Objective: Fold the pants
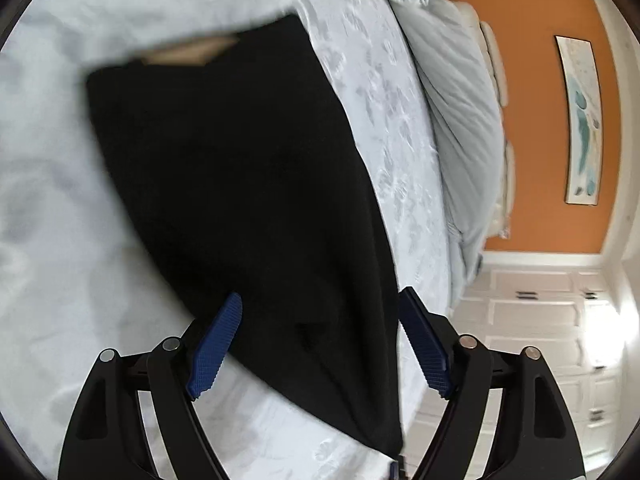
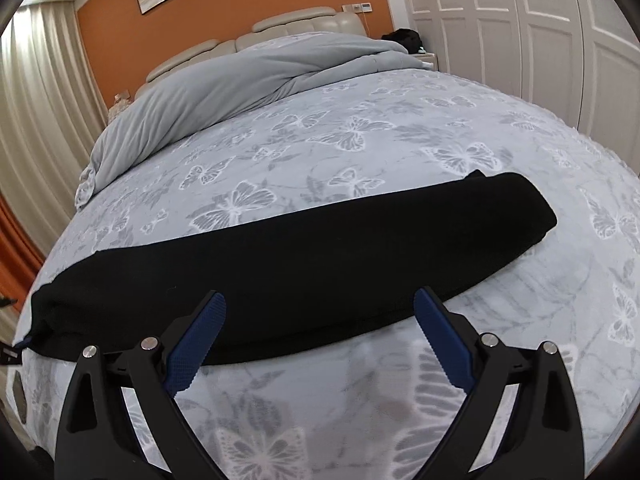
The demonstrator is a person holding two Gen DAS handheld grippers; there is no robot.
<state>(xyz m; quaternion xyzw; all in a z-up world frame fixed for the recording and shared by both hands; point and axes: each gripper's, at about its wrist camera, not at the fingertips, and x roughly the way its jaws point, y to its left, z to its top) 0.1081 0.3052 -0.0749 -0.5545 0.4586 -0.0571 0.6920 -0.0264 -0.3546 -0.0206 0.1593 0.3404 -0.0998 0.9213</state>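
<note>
Lying flat as a long strip, the black pants (image 2: 280, 264) are resting on the butterfly-print bedspread (image 2: 360, 140); left gripper (image 1: 320, 312) and right gripper (image 2: 320, 312) are both hovering above them, jaws standing apart, gripping nothing; grey duvet (image 2: 208, 92) is bunching near the headboard (image 2: 296, 22).

A: From where does the left wrist view look?
B: Close above the black pants (image 1: 240, 184), tilted down, rolled sideways.
A: And the right wrist view?
B: Low over the bed (image 2: 360, 128), facing the headboard (image 2: 256, 36). Both share pants, bed, orange wall (image 1: 536, 120).
</note>
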